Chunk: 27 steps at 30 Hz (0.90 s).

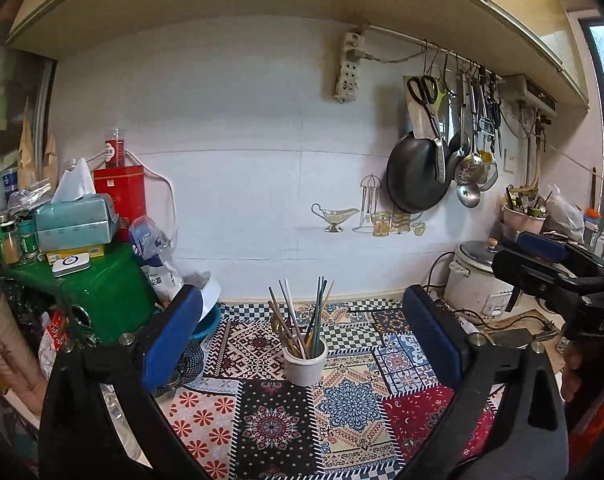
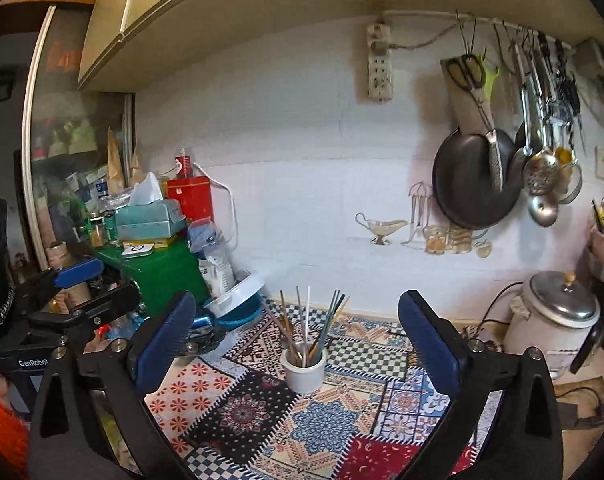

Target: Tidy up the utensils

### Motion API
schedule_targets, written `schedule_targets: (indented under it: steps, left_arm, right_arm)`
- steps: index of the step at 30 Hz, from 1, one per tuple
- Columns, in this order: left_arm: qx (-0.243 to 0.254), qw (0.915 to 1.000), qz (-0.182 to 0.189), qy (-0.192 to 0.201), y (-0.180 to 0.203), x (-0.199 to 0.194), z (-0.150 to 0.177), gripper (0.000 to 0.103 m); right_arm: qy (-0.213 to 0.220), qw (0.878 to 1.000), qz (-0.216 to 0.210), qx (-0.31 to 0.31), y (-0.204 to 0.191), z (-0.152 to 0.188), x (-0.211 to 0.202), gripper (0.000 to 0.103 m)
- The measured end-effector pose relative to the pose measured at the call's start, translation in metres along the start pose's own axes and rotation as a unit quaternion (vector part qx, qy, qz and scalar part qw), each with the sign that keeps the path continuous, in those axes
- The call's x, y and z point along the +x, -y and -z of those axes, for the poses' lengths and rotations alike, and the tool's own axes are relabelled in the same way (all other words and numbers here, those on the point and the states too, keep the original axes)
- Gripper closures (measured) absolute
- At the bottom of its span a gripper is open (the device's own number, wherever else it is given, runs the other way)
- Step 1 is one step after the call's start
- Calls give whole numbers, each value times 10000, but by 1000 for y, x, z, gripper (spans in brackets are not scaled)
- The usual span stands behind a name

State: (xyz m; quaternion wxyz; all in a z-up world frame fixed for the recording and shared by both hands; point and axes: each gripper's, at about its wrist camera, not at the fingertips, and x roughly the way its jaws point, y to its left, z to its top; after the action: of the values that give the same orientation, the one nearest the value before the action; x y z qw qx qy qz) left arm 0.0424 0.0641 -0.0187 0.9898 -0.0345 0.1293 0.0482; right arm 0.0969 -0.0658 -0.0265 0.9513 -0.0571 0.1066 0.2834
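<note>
- The bench point(image 1: 522, 320) is covered by a patchwork patterned cloth point(image 1: 342, 408), with a green box point(image 1: 114, 292) on the left and a white rice cooker point(image 1: 478, 280) on the right.
- The left gripper point(image 1: 302, 328) stands wide apart with nothing between its blue pads.
- The right gripper point(image 2: 298, 330) is likewise spread wide and empty.
- A small white cup point(image 1: 305, 364) stands upright mid-cloth, holding the utensils point(image 1: 302, 316), chopsticks and spoons leaning outward.
</note>
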Motion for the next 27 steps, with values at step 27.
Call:
schedule_targets:
  steps: [27]
  left_arm:
    - [36, 9999, 88, 63, 3, -6, 0, 1]
  right_arm:
    - [-67, 9999, 101, 57, -8, 9, -10, 1]
